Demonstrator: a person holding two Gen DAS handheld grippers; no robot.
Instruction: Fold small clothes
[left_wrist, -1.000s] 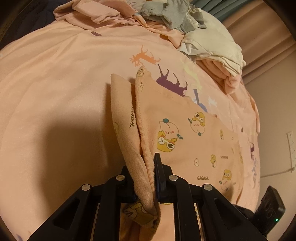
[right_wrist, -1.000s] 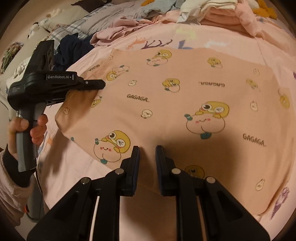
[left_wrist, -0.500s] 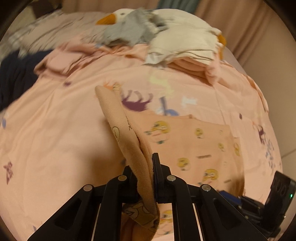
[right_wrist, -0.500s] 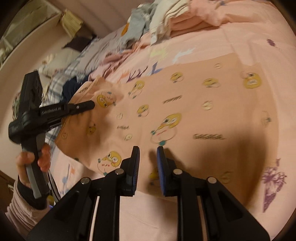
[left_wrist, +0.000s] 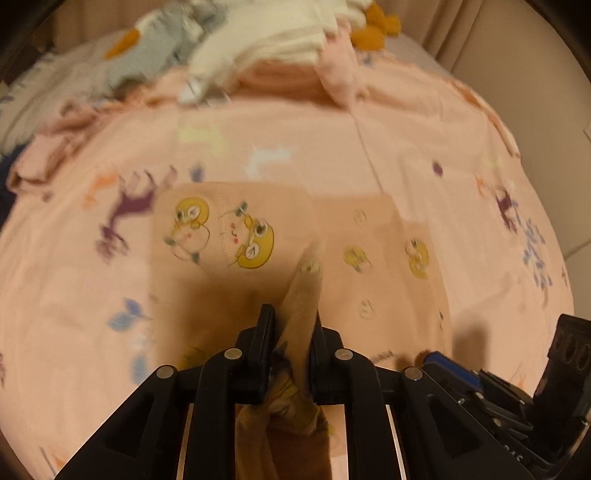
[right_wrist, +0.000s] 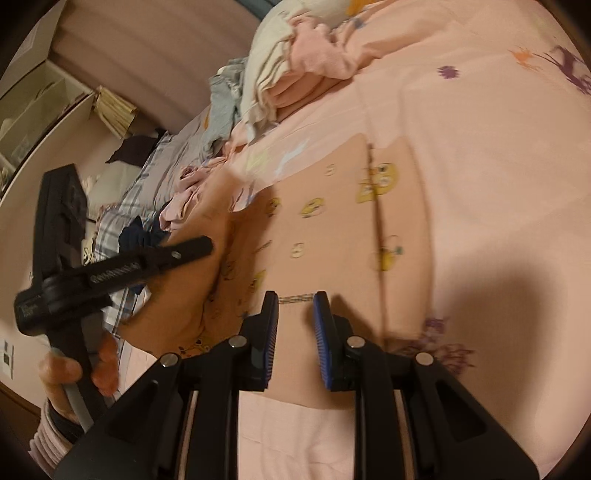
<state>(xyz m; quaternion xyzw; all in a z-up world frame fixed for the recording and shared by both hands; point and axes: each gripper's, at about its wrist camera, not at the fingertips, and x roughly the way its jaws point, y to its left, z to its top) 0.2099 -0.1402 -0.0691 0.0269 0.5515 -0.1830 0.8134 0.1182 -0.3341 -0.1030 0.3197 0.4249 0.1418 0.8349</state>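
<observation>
A small peach garment (left_wrist: 240, 236) printed with yellow cartoon characters lies on the pink bedsheet (left_wrist: 74, 295). My left gripper (left_wrist: 291, 321) is shut on one edge of it and holds that edge lifted over the flat part. In the right wrist view the garment (right_wrist: 332, 229) lies spread, with its left side raised by the left gripper (right_wrist: 207, 243). My right gripper (right_wrist: 295, 299) is open, its fingers either side of the garment's near edge, and holds nothing.
A heap of clothes (left_wrist: 266, 48), white, grey and pink, lies at the far side of the bed. Dark and plaid fabrics (right_wrist: 140, 221) lie at the left. The right gripper's body (left_wrist: 535, 391) shows at the lower right.
My left gripper has carried the held edge rightward over the garment, so part now lies folded. My right gripper has opened slightly and swung to the near edge.
</observation>
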